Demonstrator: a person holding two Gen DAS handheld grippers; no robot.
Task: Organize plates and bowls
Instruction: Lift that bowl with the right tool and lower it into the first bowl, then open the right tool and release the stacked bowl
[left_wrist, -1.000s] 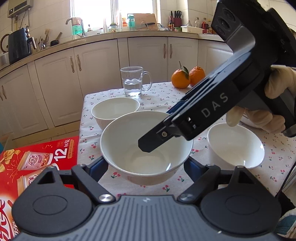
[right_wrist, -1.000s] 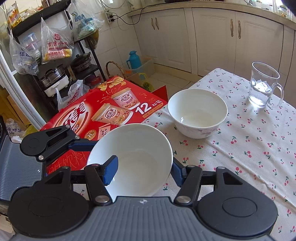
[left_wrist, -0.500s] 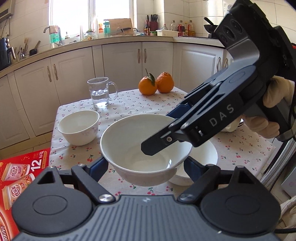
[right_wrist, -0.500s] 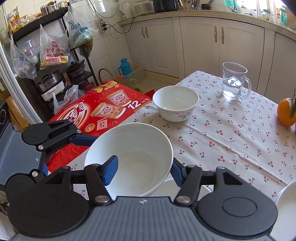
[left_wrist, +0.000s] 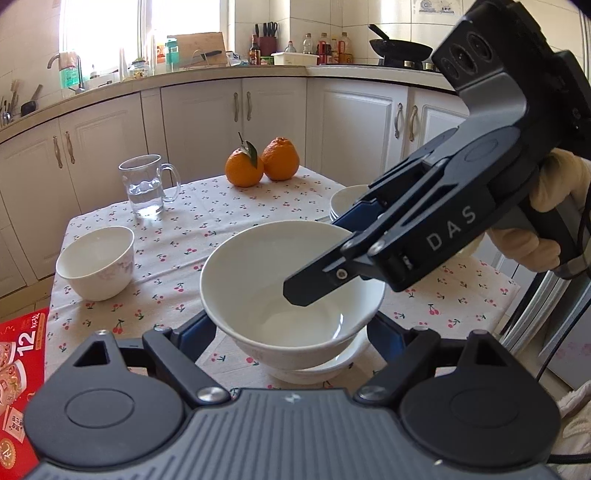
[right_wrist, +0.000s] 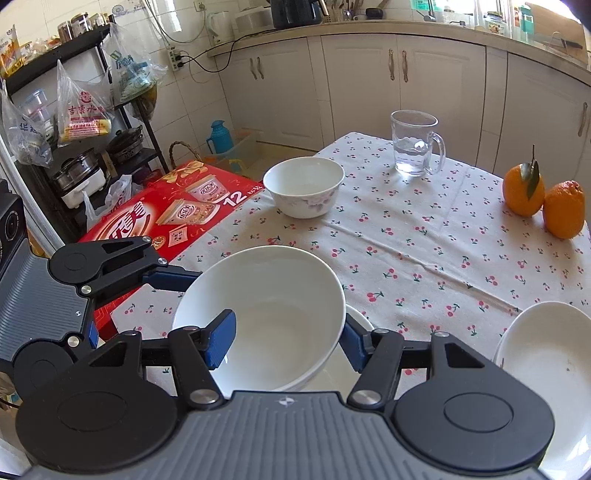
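Two claws are clamped on one large white bowl (left_wrist: 291, 291): left claw (left_wrist: 291, 332) across its sides, right claw (right_wrist: 288, 341) pinching the rim, so it's kept level just above a second bowl (left_wrist: 332, 363) on the worktop (left_wrist: 221, 206), prob. for nesting.

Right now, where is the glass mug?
The glass mug stands upright near the table's far edge, right of centre in the right wrist view, between the small bowl on its left and the two oranges on its right.
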